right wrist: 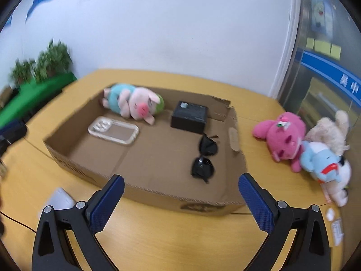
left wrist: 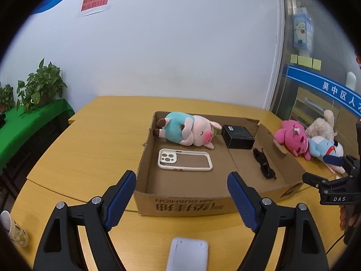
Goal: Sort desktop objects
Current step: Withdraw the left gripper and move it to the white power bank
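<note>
Between the spread jaws of the left gripper [left wrist: 181,199] and the right gripper [right wrist: 181,202]: nothing held, only the near wall of the cardboard box [left wrist: 180,205]. Inside the box: white phone case [left wrist: 185,160], pig plush [left wrist: 189,132], black box [left wrist: 238,136], sunglasses [right wrist: 205,157]. Just right of it, on the table [right wrist: 158,237]: pink plush [right wrist: 282,135], blue plush [right wrist: 320,160], beige plush [right wrist: 329,131], touching.
</note>
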Motion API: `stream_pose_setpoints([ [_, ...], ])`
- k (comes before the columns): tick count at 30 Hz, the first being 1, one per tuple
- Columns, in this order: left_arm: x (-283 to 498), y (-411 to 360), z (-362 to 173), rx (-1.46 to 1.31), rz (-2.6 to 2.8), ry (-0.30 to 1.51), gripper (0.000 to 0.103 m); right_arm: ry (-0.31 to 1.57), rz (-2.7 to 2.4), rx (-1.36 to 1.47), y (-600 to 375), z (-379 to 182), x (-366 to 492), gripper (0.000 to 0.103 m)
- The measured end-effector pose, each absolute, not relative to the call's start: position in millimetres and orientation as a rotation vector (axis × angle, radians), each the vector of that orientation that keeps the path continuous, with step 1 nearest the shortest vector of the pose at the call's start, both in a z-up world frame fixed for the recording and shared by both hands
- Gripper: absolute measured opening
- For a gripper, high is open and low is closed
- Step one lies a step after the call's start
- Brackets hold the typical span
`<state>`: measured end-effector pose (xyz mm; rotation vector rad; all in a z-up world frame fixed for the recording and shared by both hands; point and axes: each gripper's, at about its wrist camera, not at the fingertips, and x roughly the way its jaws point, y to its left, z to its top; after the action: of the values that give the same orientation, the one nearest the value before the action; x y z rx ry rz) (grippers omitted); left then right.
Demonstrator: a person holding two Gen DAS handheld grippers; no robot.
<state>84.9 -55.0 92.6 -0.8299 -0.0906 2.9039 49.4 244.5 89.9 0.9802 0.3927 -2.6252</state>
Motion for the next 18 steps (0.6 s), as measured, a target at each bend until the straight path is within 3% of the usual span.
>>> stream_pose_setpoints([
  [9,90.3,-74.4,46.5,-1.069,2.669,-0.185,0.083,0.294,-2.440,1.067,230.0,56.0,68.8,0.103],
  [18,78.3,-79.3,-12.4,-1.317,2.491,-0.229,0.079,0.348,-2.087,1.186,177.3,-10.6,109.5,0.102],
])
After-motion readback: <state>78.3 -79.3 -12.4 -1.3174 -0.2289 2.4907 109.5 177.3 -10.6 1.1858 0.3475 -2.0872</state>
